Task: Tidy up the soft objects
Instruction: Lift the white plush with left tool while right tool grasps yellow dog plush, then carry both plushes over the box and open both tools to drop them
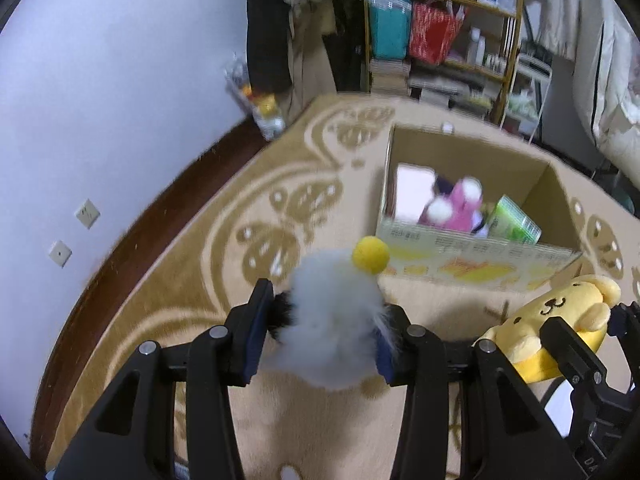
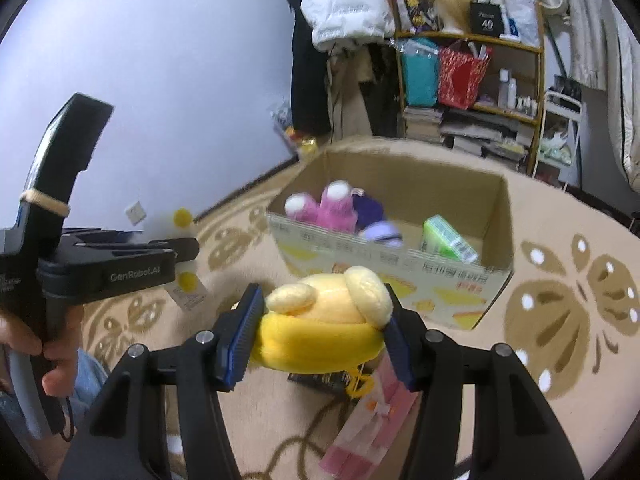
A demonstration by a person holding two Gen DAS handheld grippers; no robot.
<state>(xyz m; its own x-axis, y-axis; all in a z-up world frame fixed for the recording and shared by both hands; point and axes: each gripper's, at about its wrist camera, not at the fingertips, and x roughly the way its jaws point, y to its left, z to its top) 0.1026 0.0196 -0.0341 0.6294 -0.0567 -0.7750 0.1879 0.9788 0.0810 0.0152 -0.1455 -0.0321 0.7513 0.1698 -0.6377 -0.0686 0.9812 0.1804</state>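
Observation:
My left gripper (image 1: 326, 316) is shut on a fluffy white plush toy (image 1: 334, 320) with a yellow pom-pom (image 1: 370, 255), held above the carpet short of the open cardboard box (image 1: 472, 256). My right gripper (image 2: 324, 326) is shut on a yellow dog plush (image 2: 324, 328), also seen in the left wrist view (image 1: 556, 320). The box (image 2: 400, 264) holds pink plush items (image 2: 324, 208), a purple soft item (image 2: 370, 210) and a green packet (image 2: 448, 238).
A beige patterned carpet (image 1: 256, 216) covers the floor. A pink packet (image 2: 368, 420) and a dark item (image 2: 316, 380) lie under the right gripper. A cluttered shelf (image 1: 440, 36) and hanging clothes (image 1: 268, 28) stand behind the box. The left gripper's body (image 2: 100, 268) is at my left.

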